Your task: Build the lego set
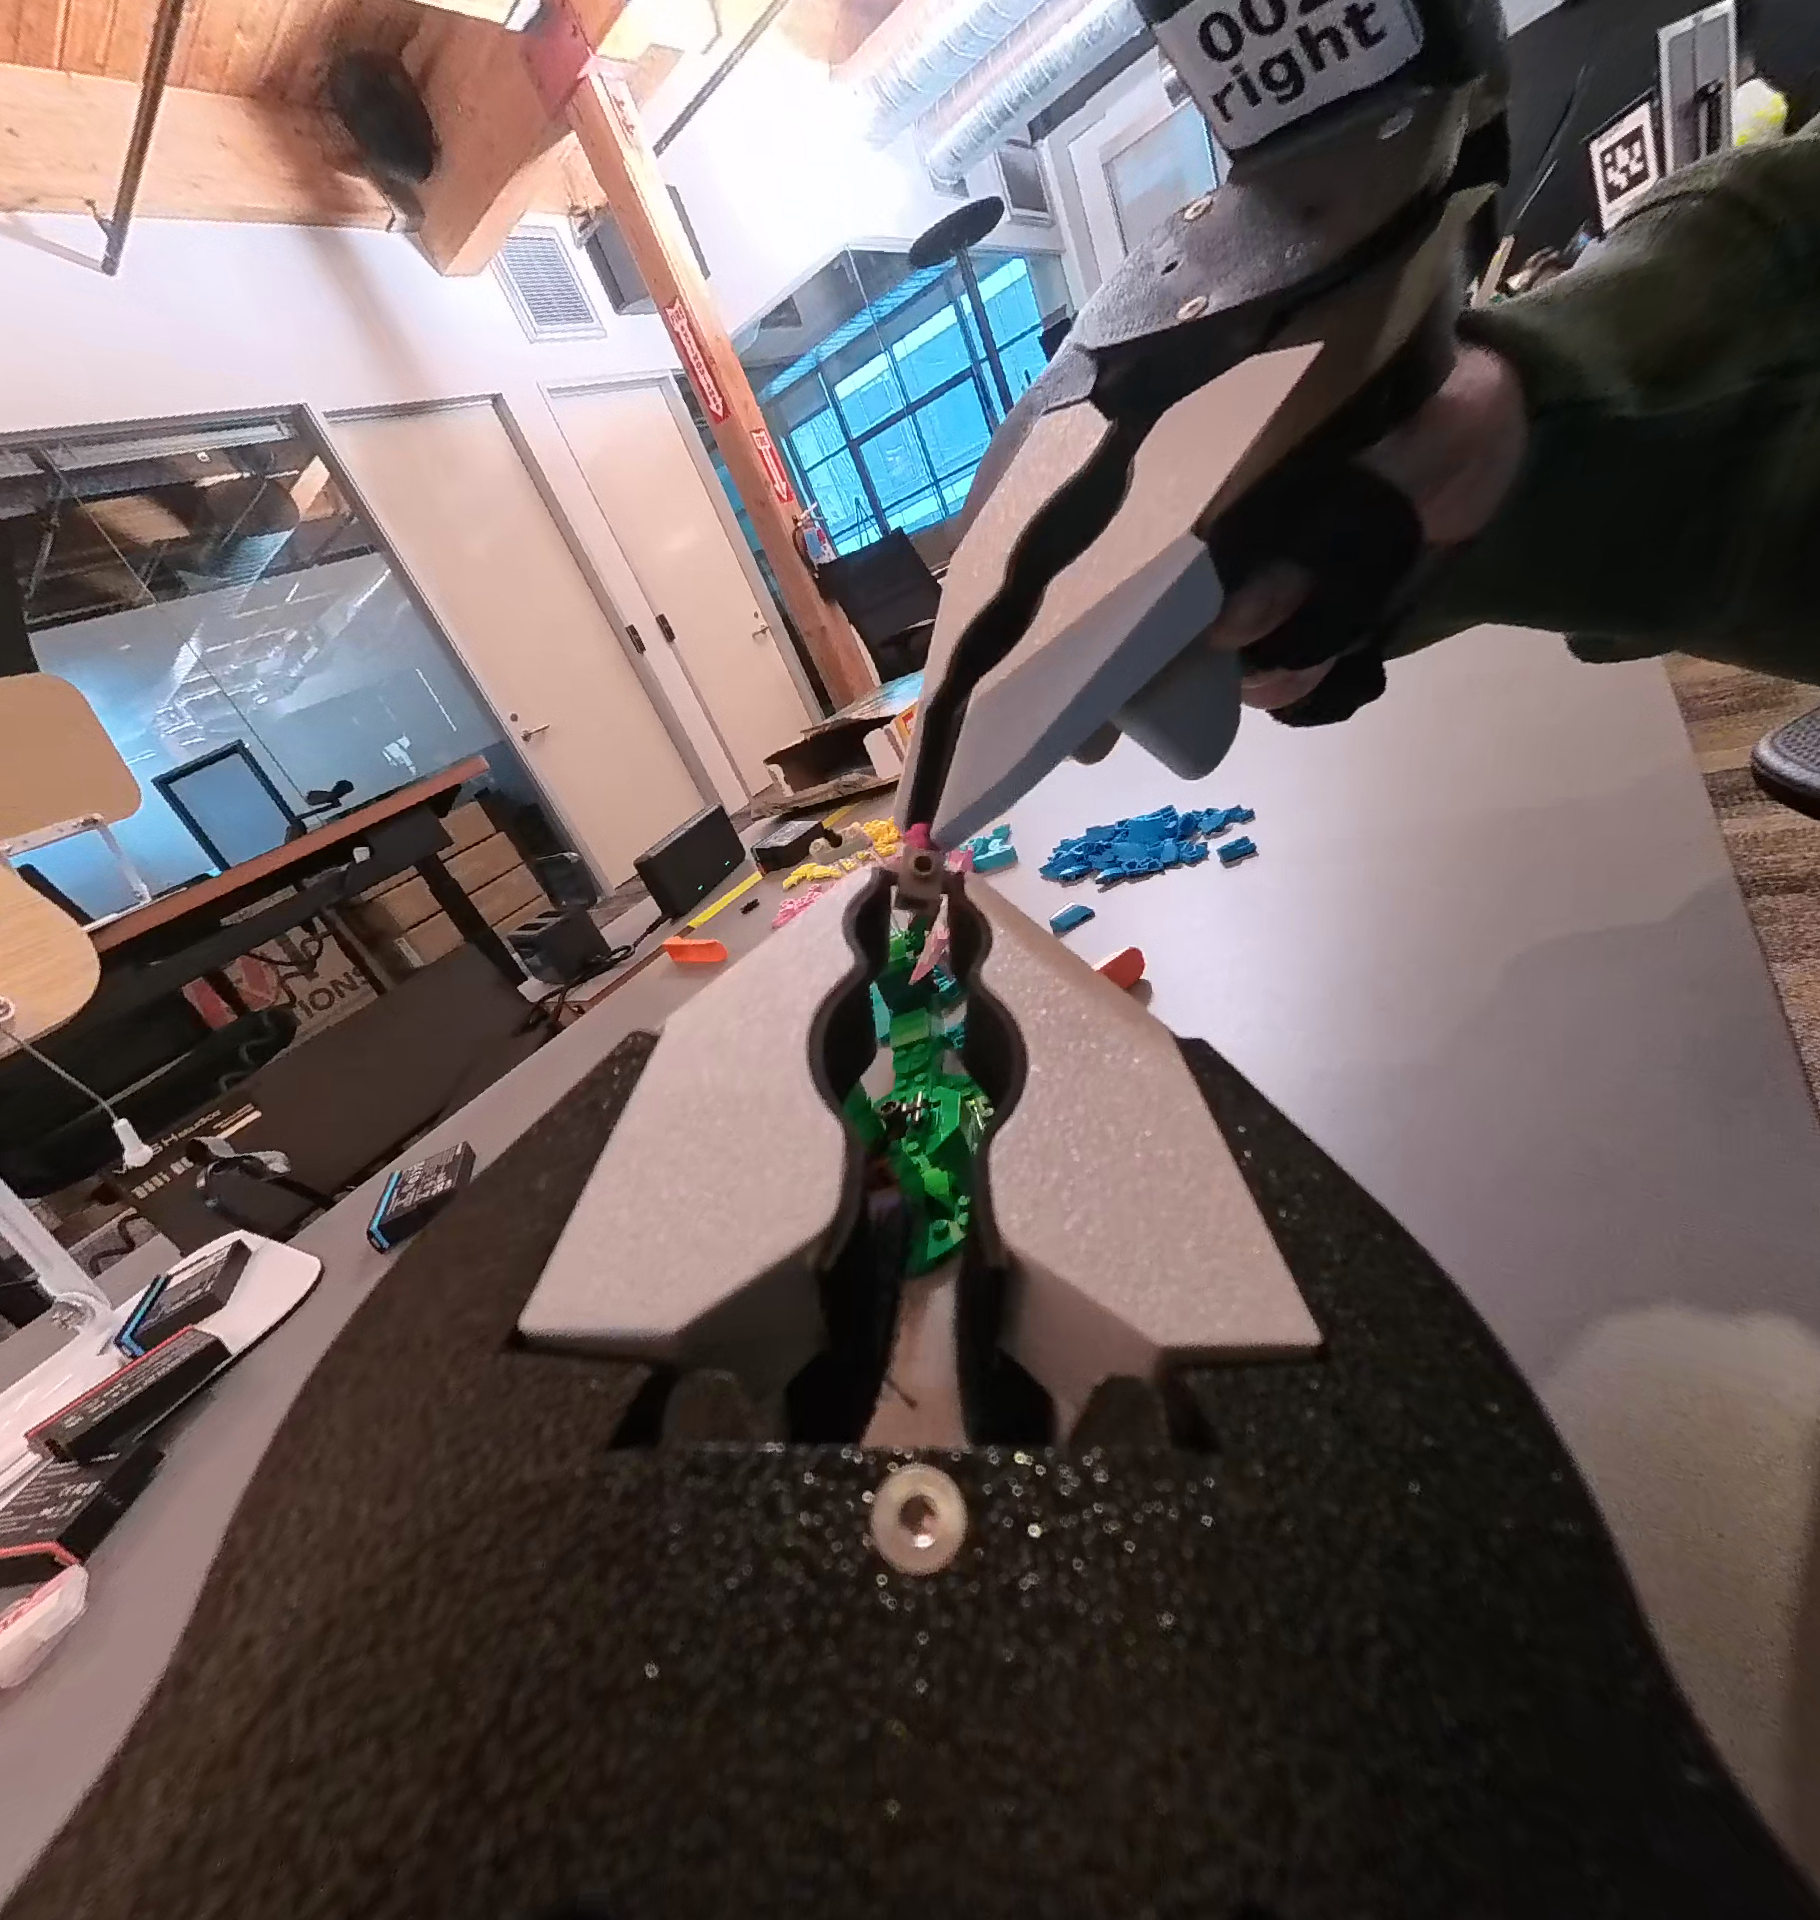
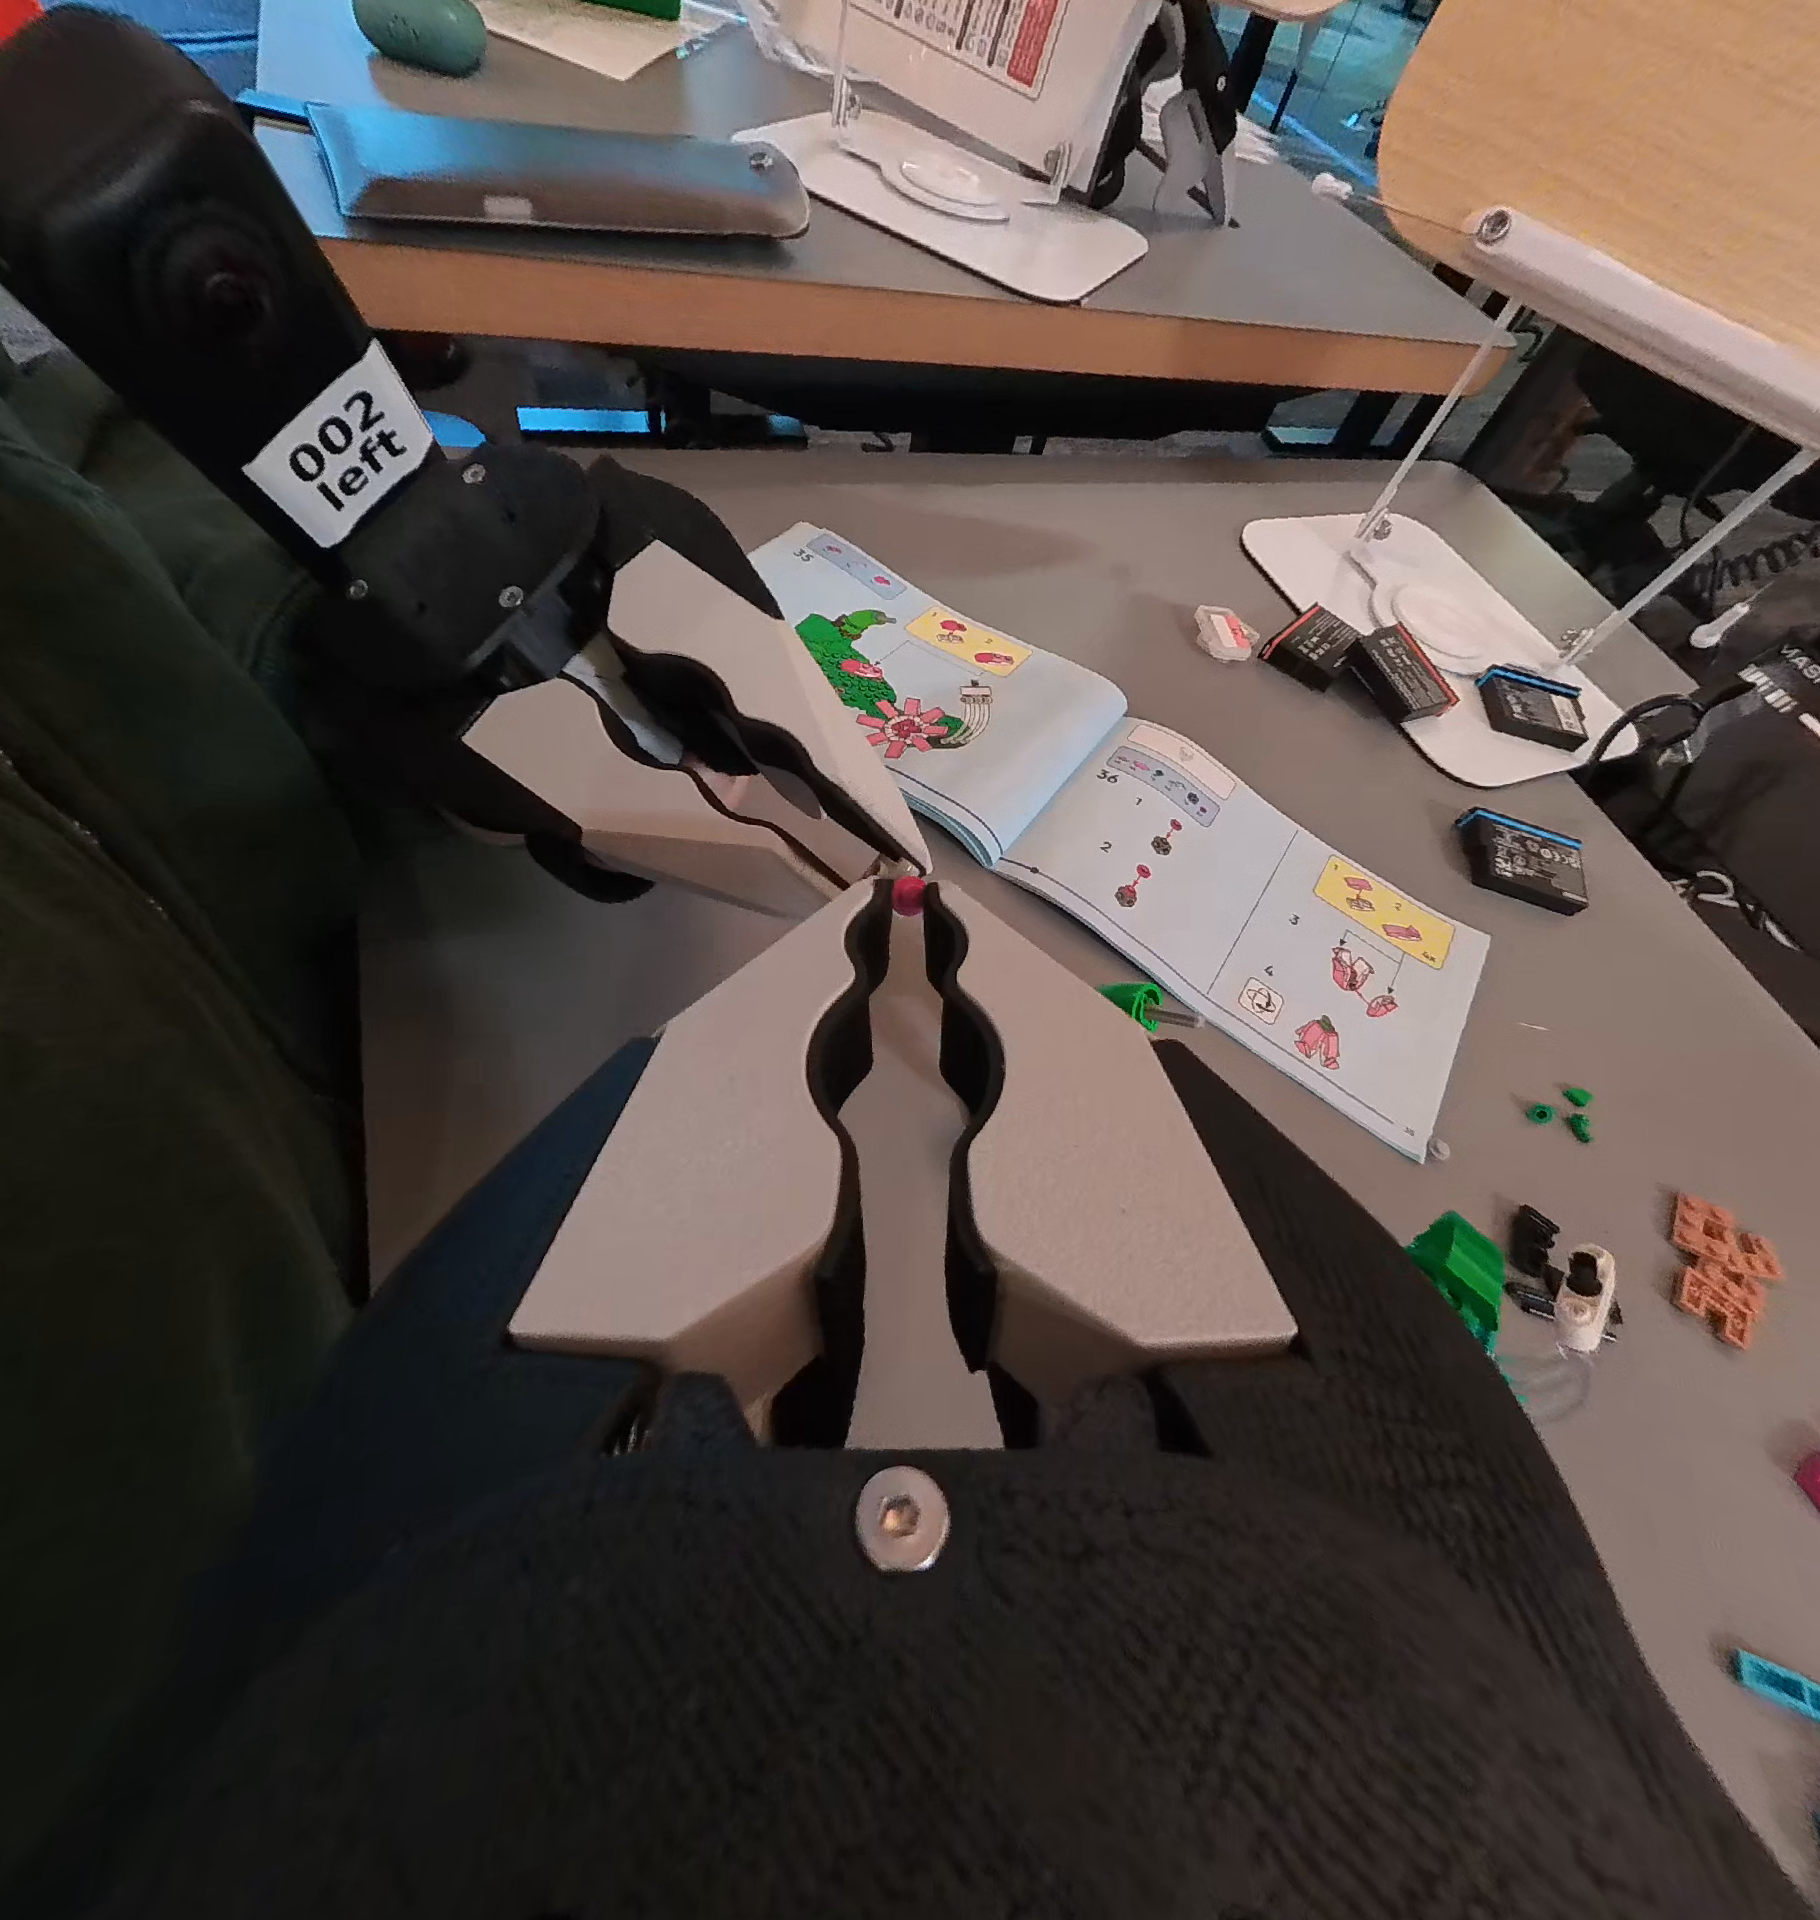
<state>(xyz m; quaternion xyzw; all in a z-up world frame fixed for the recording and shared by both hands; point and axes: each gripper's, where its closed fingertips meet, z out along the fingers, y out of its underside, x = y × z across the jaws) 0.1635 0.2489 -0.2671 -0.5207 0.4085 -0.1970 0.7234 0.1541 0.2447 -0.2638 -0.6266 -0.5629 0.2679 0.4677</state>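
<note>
Right wrist view: right gripper point(image 2: 908, 902) pinching a dark pink stud point(image 2: 907, 894), tip to tip with left gripper point(image 2: 901, 864), which grips a small tan piece point(image 1: 920, 871), likely for joining; instruction booklet point(image 2: 1176, 831) open just beyond.

The two grippers meet tip to tip above the table point(image 2: 1145, 540); the left gripper point(image 2: 901, 868) comes in from the left of the right wrist view, the right gripper point(image 2: 908, 902) from below, with a small bead point(image 2: 907, 896) between the right one's tips; behind them an open instruction booklet point(image 2: 1145, 831) lies flat on the table; right of the booklet, small boxes point(image 2: 1405, 675) sit on a stand base point(image 2: 1301, 551); nearer, at the right, loose bricks point(image 2: 1721, 1268) lie scattered; in the left wrist view a heap of bricks point(image 1: 1145, 847) lies on the table beyond the tips, to the right.
</note>
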